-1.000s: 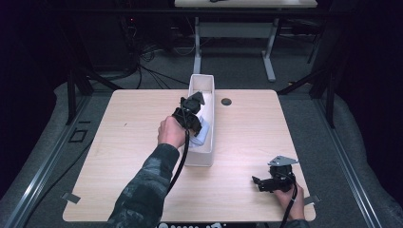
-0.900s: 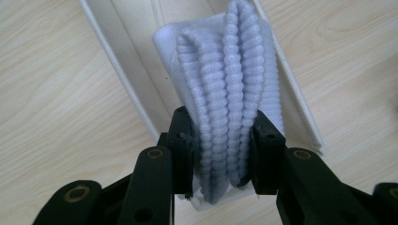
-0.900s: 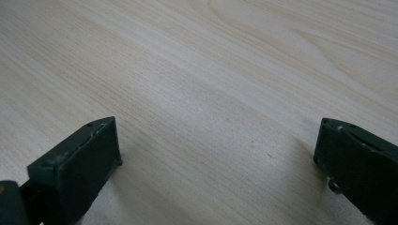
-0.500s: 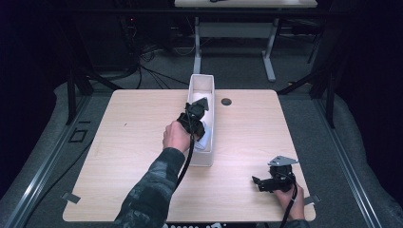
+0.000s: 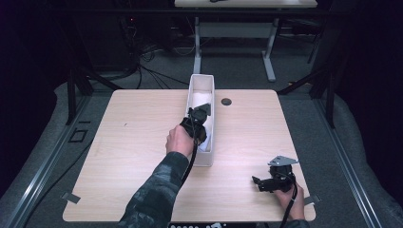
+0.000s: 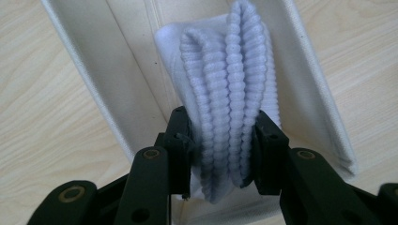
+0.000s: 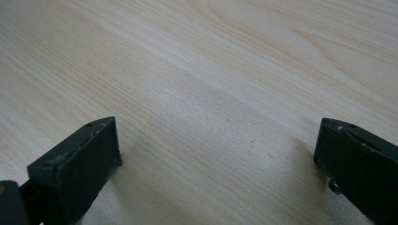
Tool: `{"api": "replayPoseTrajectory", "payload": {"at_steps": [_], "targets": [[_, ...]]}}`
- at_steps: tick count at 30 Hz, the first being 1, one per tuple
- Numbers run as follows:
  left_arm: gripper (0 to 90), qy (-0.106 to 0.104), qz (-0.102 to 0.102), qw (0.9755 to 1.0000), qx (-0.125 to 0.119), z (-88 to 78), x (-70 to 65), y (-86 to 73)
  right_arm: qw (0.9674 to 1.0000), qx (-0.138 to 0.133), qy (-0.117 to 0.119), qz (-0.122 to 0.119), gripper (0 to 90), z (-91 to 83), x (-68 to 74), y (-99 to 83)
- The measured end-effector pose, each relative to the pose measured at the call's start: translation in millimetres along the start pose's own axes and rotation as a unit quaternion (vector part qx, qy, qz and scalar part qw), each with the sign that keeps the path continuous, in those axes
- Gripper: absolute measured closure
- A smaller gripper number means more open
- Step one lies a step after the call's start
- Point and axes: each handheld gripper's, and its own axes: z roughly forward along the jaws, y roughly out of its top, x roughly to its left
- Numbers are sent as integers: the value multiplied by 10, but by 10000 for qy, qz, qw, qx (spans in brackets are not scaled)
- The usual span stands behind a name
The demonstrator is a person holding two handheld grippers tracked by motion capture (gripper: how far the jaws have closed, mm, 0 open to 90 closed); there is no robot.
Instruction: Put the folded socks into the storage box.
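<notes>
One folded white cloth [image 6: 225,93], ribbed and plush, set on edge inside the bin [image 6: 94,84], between the two long walls. Pinched across its folds by the left gripper [image 6: 220,136]: jaws narrow, both pads sunk into the pile, lower edge of the cloth hanging just past the pads. Contact between cloth and bin floor: not possible to tell.

From the high view, left hand [image 5: 179,140] above the near half of the bin, gripper pointing down into it.

Probable step in hand: placing the cloth in the bin. For a clean placement:
- Lower straight down, with the folds in line with the long walls.
- Avoid brushing either wall, since so narrow and light a bin probably slides or tips easily.
- Release only with the cloth resting on the floor.
- Open wide enough to free the pile from both pads.
- Withdraw vertically, to avoid dragging the cloth back up.

Right gripper [image 5: 259,183] low at the near right corner of the table [image 5: 142,123], well apart from the bin, jaws wide with nothing but bare wood between them. Free, if needed, to steady the bin wall during release.
</notes>
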Motion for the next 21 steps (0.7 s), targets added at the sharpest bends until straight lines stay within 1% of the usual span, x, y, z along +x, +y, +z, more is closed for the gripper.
{"api": "replayPoseTrajectory", "payload": {"at_steps": [6, 11, 12, 15, 17, 19, 21], "targets": [[643, 38, -17, 10000, 46, 65, -19, 1, 10000, 0, -1, -1, 2, 0, 0, 0], [607, 59, -19, 9999, 112, 107, -42, 5, 10000, 2, -14, -9, 1, 0, -1, 0], [565, 59, -27, 9999, 123, 108, -44, 6, 10000, 0, -1, 2, 2, 0, 0, 0], [503, 59, 9, 9999, 129, 104, -49, 2, 10000, -1, -2, 1, 2, 0, 0, 0], [438, 86, 43, 9999, 128, 84, -52, -2, 10000, 1, 1, 10, 2, 0, 1, 0], [392, 66, 62, 9999, 124, 65, -51, -8, 10000, 1, 4, 9, 2, 0, 1, 0], [384, 51, 94, 9999, 118, 51, -46, -15, 10000, -2, 3, 1, 2, 0, 0, 0]]}}
